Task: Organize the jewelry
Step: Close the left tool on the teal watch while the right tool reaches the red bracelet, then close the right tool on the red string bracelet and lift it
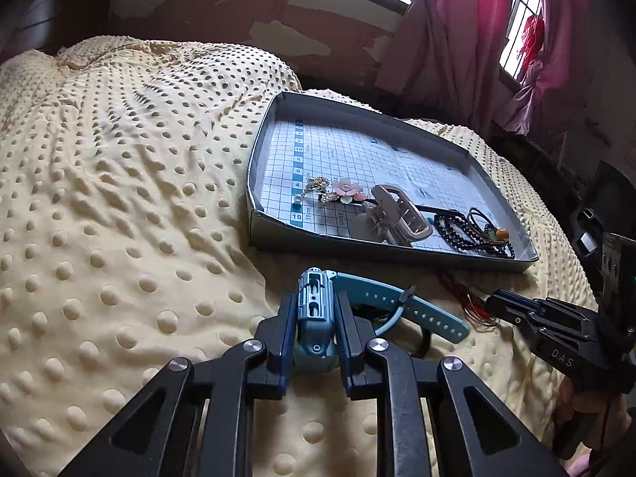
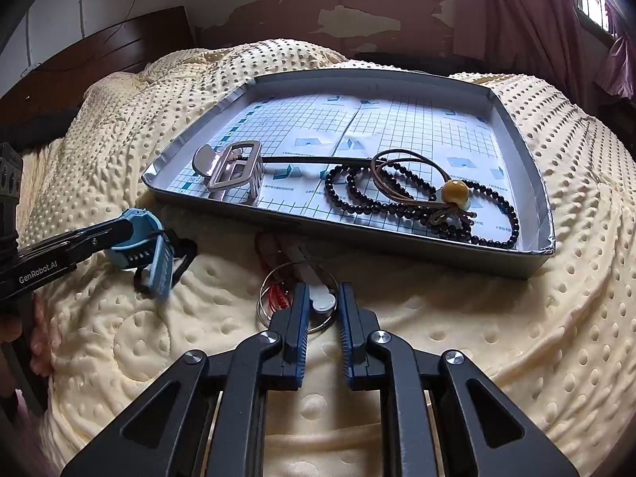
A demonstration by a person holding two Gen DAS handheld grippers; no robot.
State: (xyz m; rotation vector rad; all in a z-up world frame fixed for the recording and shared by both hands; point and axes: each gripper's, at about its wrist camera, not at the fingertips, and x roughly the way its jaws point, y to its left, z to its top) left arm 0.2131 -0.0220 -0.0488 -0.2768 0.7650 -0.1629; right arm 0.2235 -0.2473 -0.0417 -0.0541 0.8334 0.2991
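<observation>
Jewelry lies partly inside a shallow grey tray [image 2: 397,234] lined with blue-gridded paper, partly outside it on a cream dotted bedspread [image 1: 119,198]. In the tray: a silver belt buckle [image 2: 232,173] with its dark strap running toward the tray's middle, a looped string of dark beads [image 2: 417,202], a brown cord carrying an amber bead [image 2: 455,190], and — seen from the left wrist view — a pink flower brooch [image 1: 348,190] with a small pearl-and-gold piece [image 1: 316,187] just beside it near the tray's left wall. Left gripper [image 1: 316,318] is closed on a light blue watch [image 1: 314,310], pads pressed against both sides of the case, the perforated strap trailing to the right over the bedspread in front of the tray. Right gripper [image 2: 322,306] rests low on the bedspread just in front of the tray's near wall, fingers parted a little — a white flat piece [image 2: 322,301] sits between them with thin wire rings [image 2: 270,302] and red cord [image 2: 276,296] beside it; contact with the pads cannot be told. Pink curtains [image 1: 457,39] hang by a barred window behind the bed.
</observation>
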